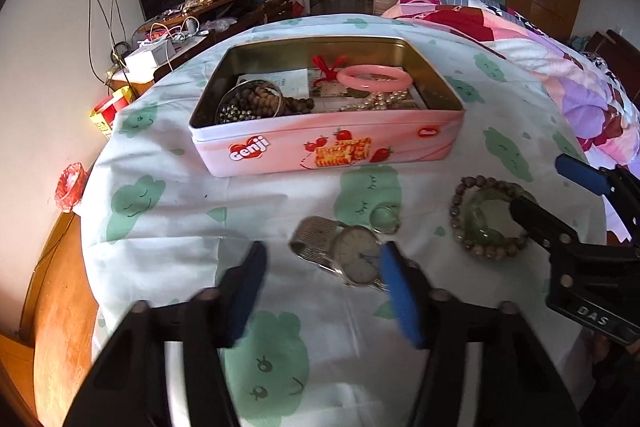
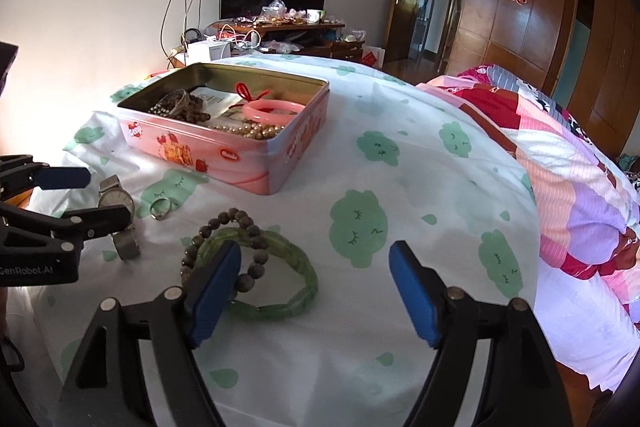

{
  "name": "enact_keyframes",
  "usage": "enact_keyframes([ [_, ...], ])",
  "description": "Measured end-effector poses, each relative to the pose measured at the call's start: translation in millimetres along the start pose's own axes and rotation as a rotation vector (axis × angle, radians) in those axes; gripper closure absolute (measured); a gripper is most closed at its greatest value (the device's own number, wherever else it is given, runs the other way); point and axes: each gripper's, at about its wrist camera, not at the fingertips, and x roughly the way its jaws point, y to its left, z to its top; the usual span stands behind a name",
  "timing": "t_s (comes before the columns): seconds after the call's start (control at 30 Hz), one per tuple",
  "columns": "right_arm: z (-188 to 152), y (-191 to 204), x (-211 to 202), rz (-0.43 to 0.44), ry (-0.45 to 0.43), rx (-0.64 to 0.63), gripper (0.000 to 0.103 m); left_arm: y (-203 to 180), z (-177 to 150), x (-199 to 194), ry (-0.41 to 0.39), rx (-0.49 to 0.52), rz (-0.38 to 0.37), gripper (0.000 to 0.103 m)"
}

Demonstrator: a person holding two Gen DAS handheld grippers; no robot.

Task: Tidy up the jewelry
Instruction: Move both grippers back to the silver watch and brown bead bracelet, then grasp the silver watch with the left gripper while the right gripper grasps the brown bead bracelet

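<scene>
The left tool (image 1: 322,291) hangs low over the bed's white sheet printed with green cloud faces (image 1: 168,243), its blue-padded fingers spread apart and gripping nothing. Just ahead of it, close against the inner edge of its right-hand pad, lies the silver mesh-band wristwatch with a pale round dial (image 1: 348,253); the watch's long axis runs slantwise, band end ahead and to the left, dial nearer the right pad. A little farther ahead and to the right of the dial sits a small silvery ring (image 1: 385,219), close by the watch. Well ahead, straight in front, stands the open pink rectangular biscuit tin (image 1: 320,143), already holding a pink bangle (image 1: 374,77), dark wooden beads, a pearl strand and papers. Farther right, the right tool (image 2: 316,291) is likewise apart and empty. Its left pad overlaps in view the near-left part of two bracelets lying together: a brown wooden-bead bracelet (image 2: 248,223) and a translucent green jade-like segmented bangle (image 2: 296,267), the beads crossing over the bangle's rim; whether the pad touches them I cannot tell. From this tool the tin lies ahead and to the left. By position, the left tool seems the nearer one for the watch and ring, the right for the bracelets.
</scene>
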Motion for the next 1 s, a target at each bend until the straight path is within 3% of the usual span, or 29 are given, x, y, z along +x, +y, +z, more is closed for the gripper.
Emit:
enact_keyframes([
  [0.07,0,0,0,0.001,0.000,0.002,0.024,0,0,-3,-0.005,-0.002,0.005,0.050],
  [0.2,0,0,0,-0.003,-0.004,-0.003,0.024,0,0,-4,-0.002,0.004,-0.025,0.079],
  [0.37,0,2,0,-0.007,-0.007,-0.012,0.023,3,2,-9,-0.019,0.011,-0.048,0.087],
  [0.43,-1,2,-1,-0.007,-0.009,-0.010,0.023,8,4,-14,-0.031,0.009,-0.047,0.103],
  [0.77,1,-1,-2,-0.012,-0.016,0.000,0.023,25,7,-22,-0.051,-0.020,-0.072,0.103],
  [0.8,1,-1,-2,-0.012,-0.017,0.000,0.023,25,7,-20,-0.045,-0.038,-0.081,0.098],
  [0.87,1,-1,-2,-0.010,-0.015,-0.003,0.023,22,8,-15,-0.025,-0.056,-0.094,0.066],
  [0.9,1,-1,-2,-0.009,-0.014,-0.004,0.023,20,7,-14,-0.031,-0.072,-0.065,0.034],
  [0.93,0,-2,-2,-0.008,-0.015,-0.004,0.023,19,7,-15,-0.048,-0.082,-0.042,0.021],
  [1.0,0,-3,-3,-0.005,-0.018,-0.003,0.023,15,9,-14,-0.062,-0.086,-0.019,0.020],
])
